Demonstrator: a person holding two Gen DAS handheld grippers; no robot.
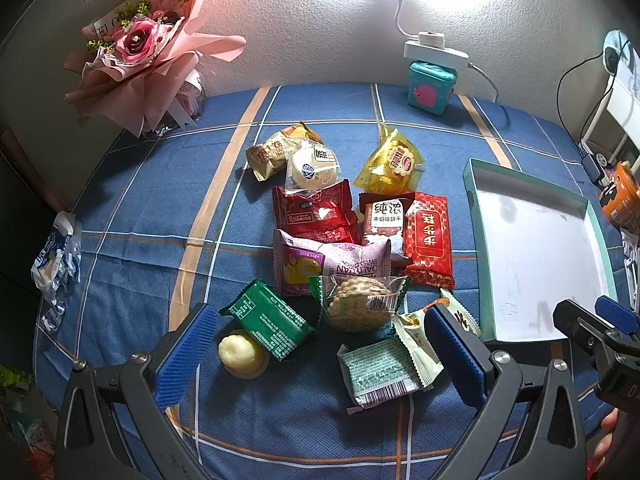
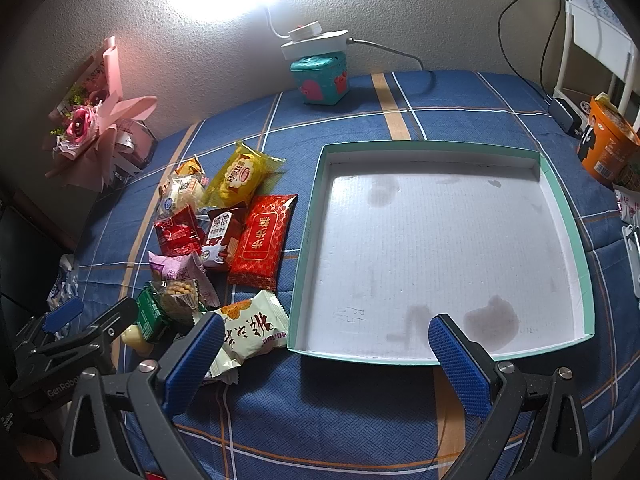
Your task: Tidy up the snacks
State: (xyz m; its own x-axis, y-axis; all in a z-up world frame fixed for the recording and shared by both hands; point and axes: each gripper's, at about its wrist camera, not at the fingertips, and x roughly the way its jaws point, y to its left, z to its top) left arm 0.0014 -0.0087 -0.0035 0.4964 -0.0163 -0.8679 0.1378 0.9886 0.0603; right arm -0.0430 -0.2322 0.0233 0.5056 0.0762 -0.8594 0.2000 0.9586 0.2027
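Reading "Petit Kiss", red pack (image 1: 316, 216) (purple roll (image 1: 332, 264): "DALIYUAN SWISSROLL").

A heap of wrapped snacks (image 1: 340, 236) is seen on the blue plaid cloth, at nine o'clock of a shallow teal-rimmed tray (image 2: 560, 200) whose white floor is stained. A red packet (image 2: 262, 238) lies flat nearest the tray. A yellow packet (image 2: 240, 174) is placed at twelve o'clock of the heap. A cream packet (image 2: 250, 330) appears to touch the tray's near corner.
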